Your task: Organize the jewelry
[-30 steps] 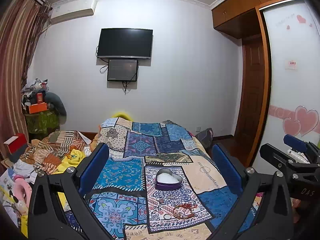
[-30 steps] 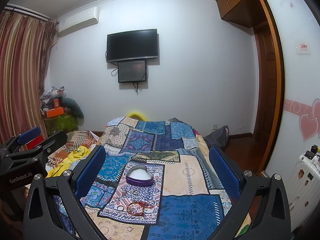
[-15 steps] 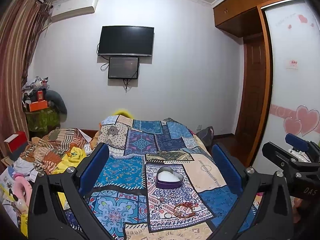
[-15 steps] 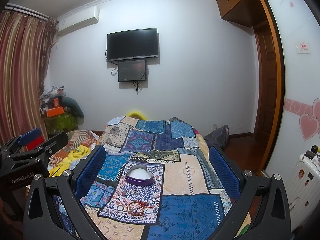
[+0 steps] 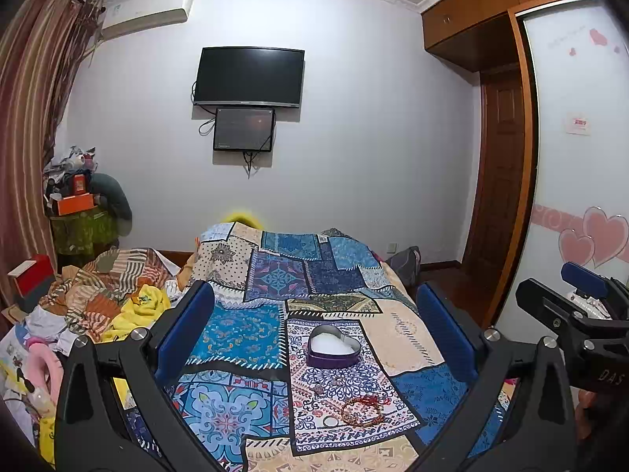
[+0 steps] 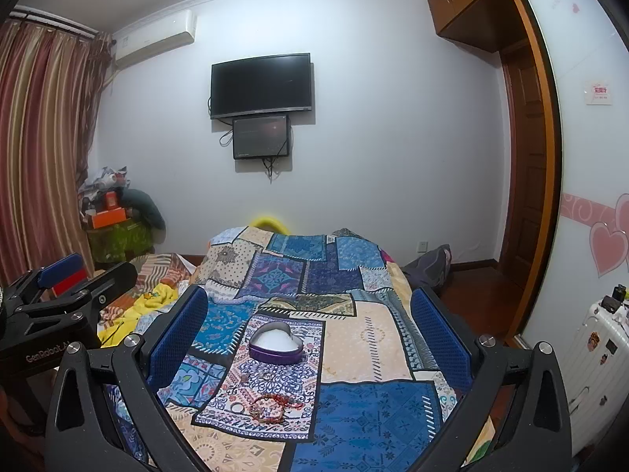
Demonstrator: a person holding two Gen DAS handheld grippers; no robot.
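Observation:
A purple heart-shaped box (image 5: 332, 348) with a white lining lies open on the patchwork bedspread (image 5: 243, 330); it also shows in the right wrist view (image 6: 276, 344). In front of it lie a red beaded bracelet (image 5: 363, 411) (image 6: 269, 407), a pale ring (image 5: 331, 421) (image 6: 237, 407) and a few small pieces (image 6: 267, 375). My left gripper (image 5: 314, 334) is open and empty, held above the near end of the bed. My right gripper (image 6: 308, 328) is open and empty beside it, to the right.
A heap of clothes and striped cloth (image 5: 98, 299) lies left of the bed. A wardrobe with sliding door (image 5: 570, 157) stands on the right, a white suitcase (image 6: 597, 358) below it. A TV (image 5: 249, 76) hangs on the far wall.
Both grippers have drifted slightly, so the bed and the box sit a little lower in the left view. Nothing on the bed has moved.

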